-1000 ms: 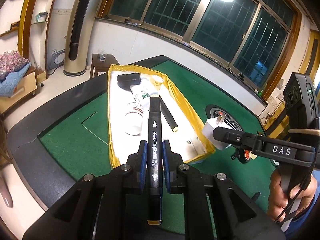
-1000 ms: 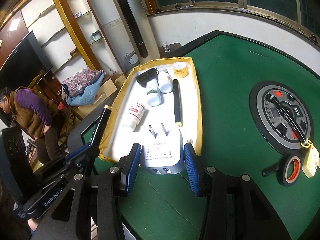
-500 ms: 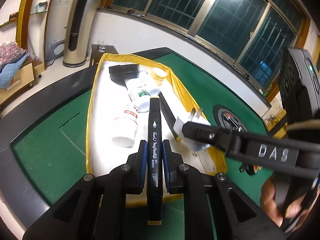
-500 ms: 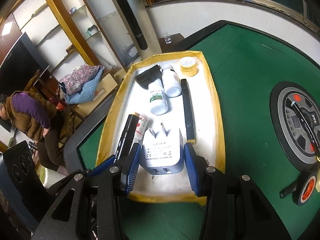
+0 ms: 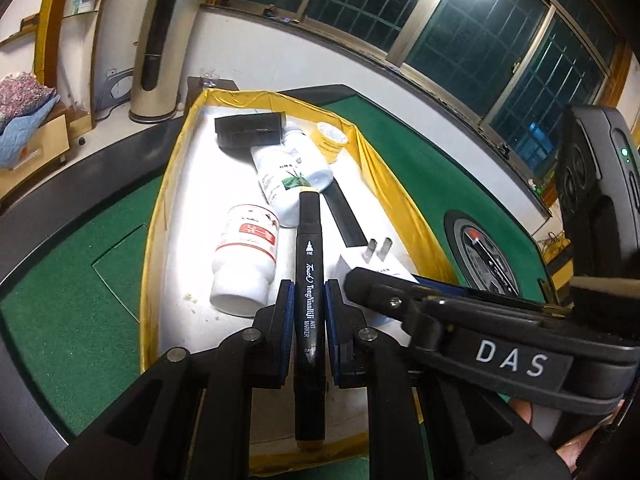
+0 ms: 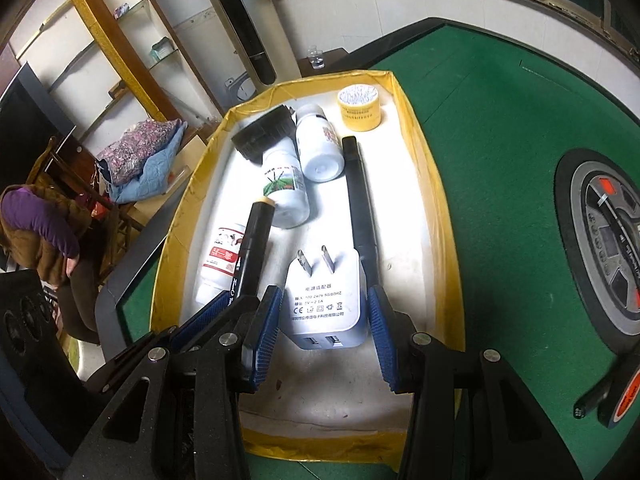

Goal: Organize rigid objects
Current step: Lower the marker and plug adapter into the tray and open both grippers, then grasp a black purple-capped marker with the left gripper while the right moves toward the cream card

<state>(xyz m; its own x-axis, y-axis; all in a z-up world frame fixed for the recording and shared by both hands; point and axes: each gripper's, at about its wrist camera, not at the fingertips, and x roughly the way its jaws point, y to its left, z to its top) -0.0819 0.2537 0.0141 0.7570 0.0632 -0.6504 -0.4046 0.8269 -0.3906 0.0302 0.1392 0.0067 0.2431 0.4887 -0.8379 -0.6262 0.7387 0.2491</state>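
A black art marker [image 5: 308,280] is being gripped lengthwise between the blue pads of the left tool [image 5: 308,300], low in the centre of the left wrist frame, with its yellow-tipped end pointing up toward the bottles. A white plug adapter [image 6: 325,300] is being clamped between the pads of the right tool [image 6: 323,320], at lower centre of the right wrist frame, its two prongs pointing up the frame. Both held things are being carried above the yellow-walled tray [image 6: 424,184], which is sitting on the green counter [image 6: 492,152].

Inside the tray, a red-labelled white bottle [image 5: 246,256] is lying left of the marker, and a green-labelled bottle [image 6: 285,184] is lying beside a second white bottle [image 6: 320,148]. A black box-like item [image 5: 250,130] and a small yellow jar [image 6: 359,108] are being kept at the tray's upper end. A long black stick [image 6: 360,204] is lying along the right side of the tray.
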